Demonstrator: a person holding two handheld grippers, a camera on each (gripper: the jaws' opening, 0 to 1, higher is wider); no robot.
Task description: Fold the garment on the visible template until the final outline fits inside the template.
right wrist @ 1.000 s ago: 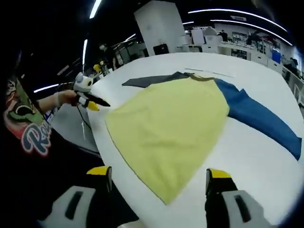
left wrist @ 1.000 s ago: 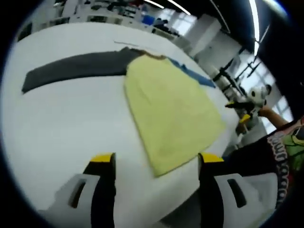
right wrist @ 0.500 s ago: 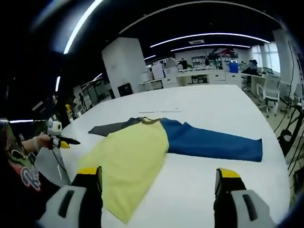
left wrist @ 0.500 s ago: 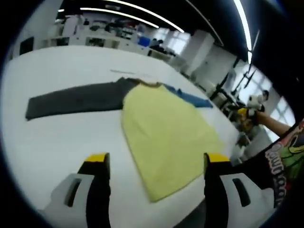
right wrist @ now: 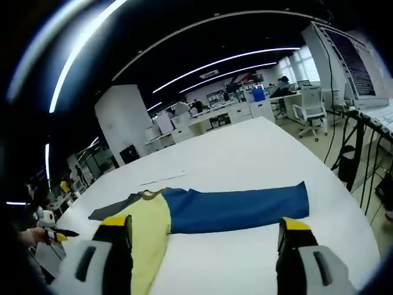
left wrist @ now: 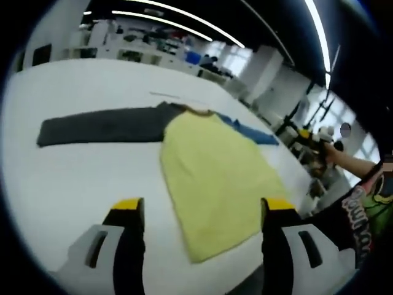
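While both the left gripper (left wrist: 199, 212) and right gripper (right wrist: 206, 230) are held spread and empty, a soft shirt (left wrist: 215, 166) is seen lying flat. Its yellow body, grey sleeve (left wrist: 98, 126) and blue sleeve (right wrist: 236, 209) are spread on a smooth white table (left wrist: 73, 172) in a bright office.

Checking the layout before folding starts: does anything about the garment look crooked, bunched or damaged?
Nothing stands out. The garment lies flat on the white table: yellow body smooth, grey sleeve and blue sleeve stretched straight out to either side. No tears or stains are visible. Both grippers are open and hold nothing.
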